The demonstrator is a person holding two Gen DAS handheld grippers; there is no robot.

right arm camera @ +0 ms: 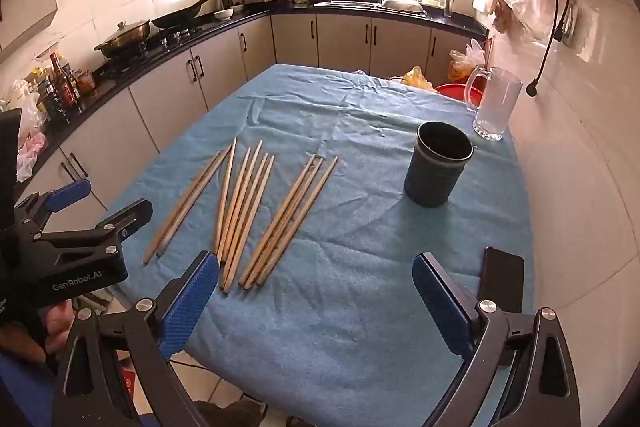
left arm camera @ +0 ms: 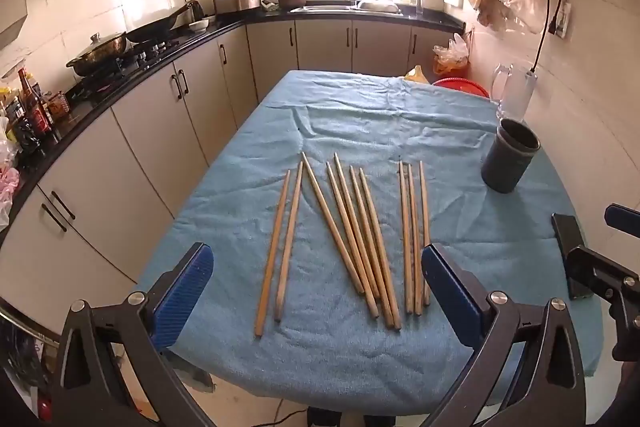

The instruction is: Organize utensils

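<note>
Several wooden chopsticks [left arm camera: 352, 239] lie in loose groups on the blue towel [left arm camera: 360, 131], pointing away from me; the right wrist view shows the chopsticks [right arm camera: 248, 211] left of centre. A dark round holder cup [left arm camera: 510, 157] stands upright at the right, the same cup [right arm camera: 438, 165] sitting ahead of the right gripper. My left gripper [left arm camera: 318, 301] hovers open over the near ends of the chopsticks, nothing between its blue pads. My right gripper [right arm camera: 316, 307] is open above bare towel near the front edge, nothing in it. The left gripper [right arm camera: 100, 199] also shows at the left edge.
A clear glass mug [right arm camera: 494, 103] stands behind the cup by the tiled wall. A black phone [right arm camera: 500, 279] lies at the towel's right edge. Kitchen counter [left arm camera: 120, 75] with pans and bottles runs along the left. A red basin [left arm camera: 460, 85] sits beyond the table's far corner.
</note>
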